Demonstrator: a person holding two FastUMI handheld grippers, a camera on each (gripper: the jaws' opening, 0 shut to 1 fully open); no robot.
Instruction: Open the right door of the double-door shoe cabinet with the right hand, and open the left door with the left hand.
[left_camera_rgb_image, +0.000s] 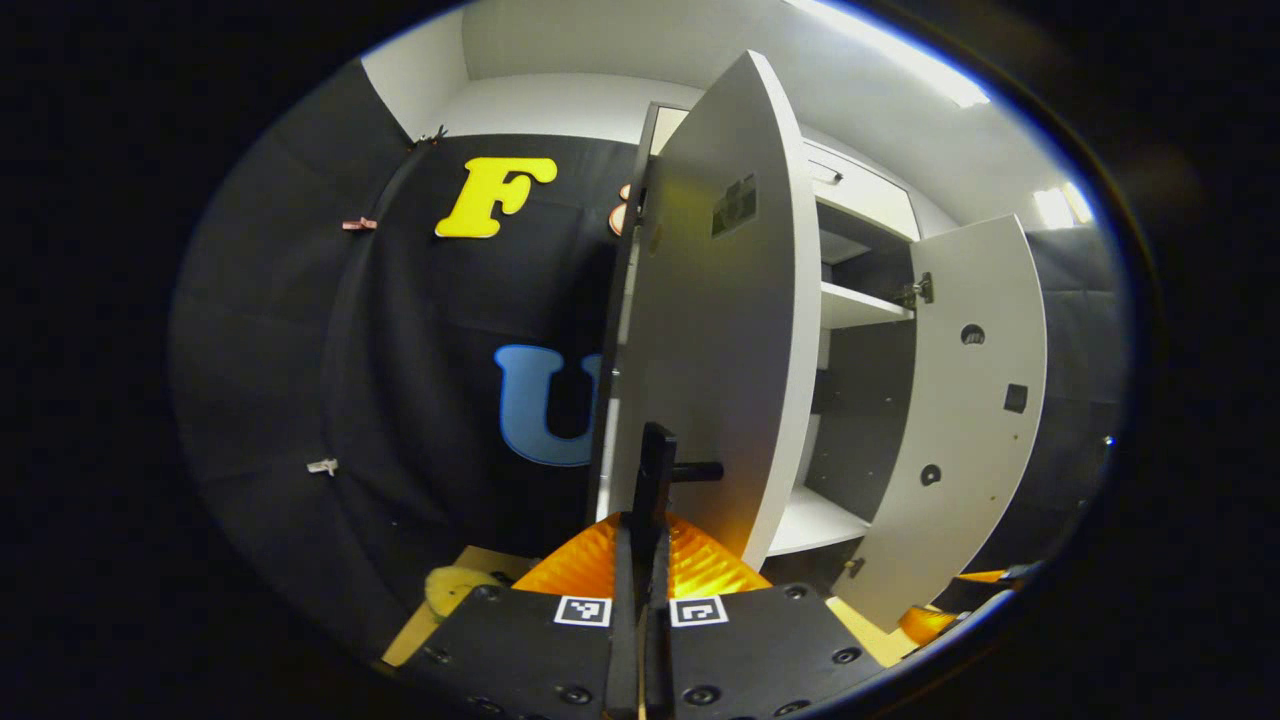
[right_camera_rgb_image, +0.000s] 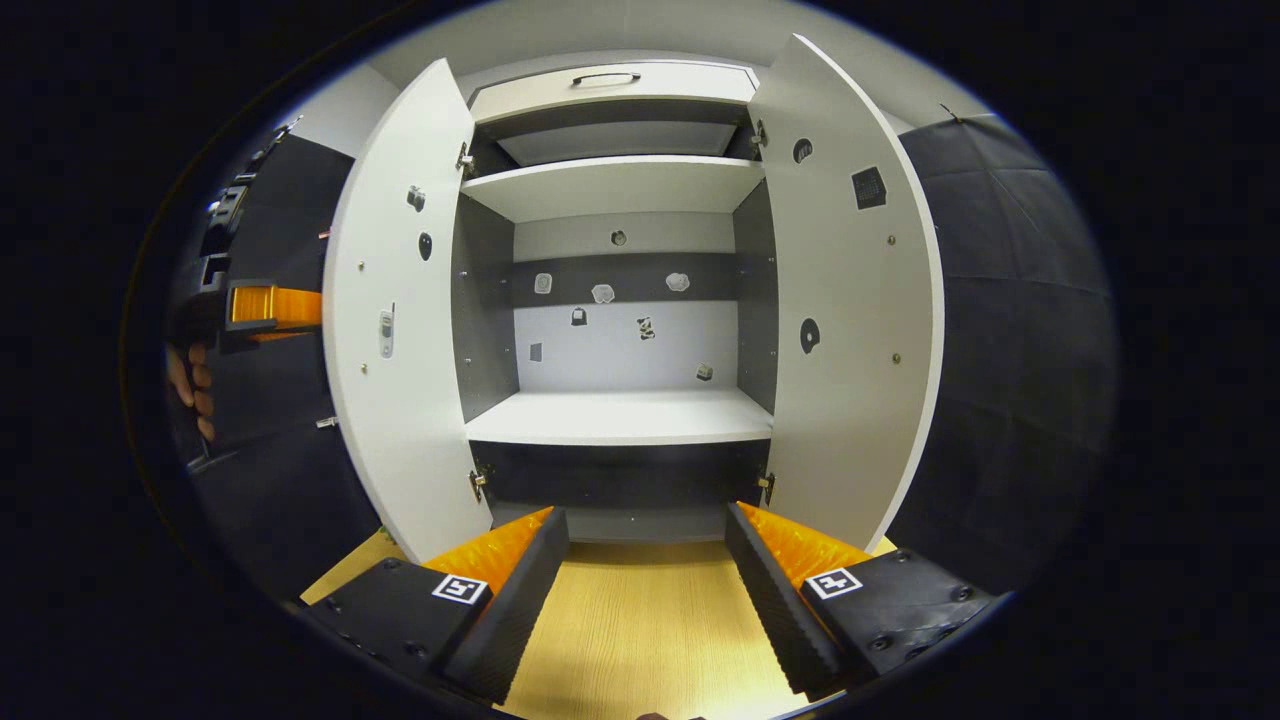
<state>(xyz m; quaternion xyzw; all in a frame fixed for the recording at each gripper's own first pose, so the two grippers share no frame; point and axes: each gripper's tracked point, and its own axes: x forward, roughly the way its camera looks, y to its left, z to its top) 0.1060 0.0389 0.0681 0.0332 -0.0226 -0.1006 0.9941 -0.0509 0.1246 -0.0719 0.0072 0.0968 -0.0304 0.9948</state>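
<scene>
With both white panel doors swung wide, the black bar handle (left_camera_rgb_image: 655, 465) is clamped by the left gripper (left_camera_rgb_image: 640, 560) to hold the left door (left_camera_rgb_image: 715, 320) back; the right gripper (right_camera_rgb_image: 645, 580) is held spread and empty, clear of the right door (right_camera_rgb_image: 850, 310).

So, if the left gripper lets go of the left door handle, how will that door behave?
The left door is a flat rigid panel, so it will probably not flex. It hangs on hinges, so it should swing rather than tip. The left gripper, shut on the thin black handle, may slip along it.

Pale wooden floor (right_camera_rgb_image: 640, 620), white wall (left_camera_rgb_image: 560, 105), bright ceiling light strips (left_camera_rgb_image: 900, 60) overhead.
</scene>
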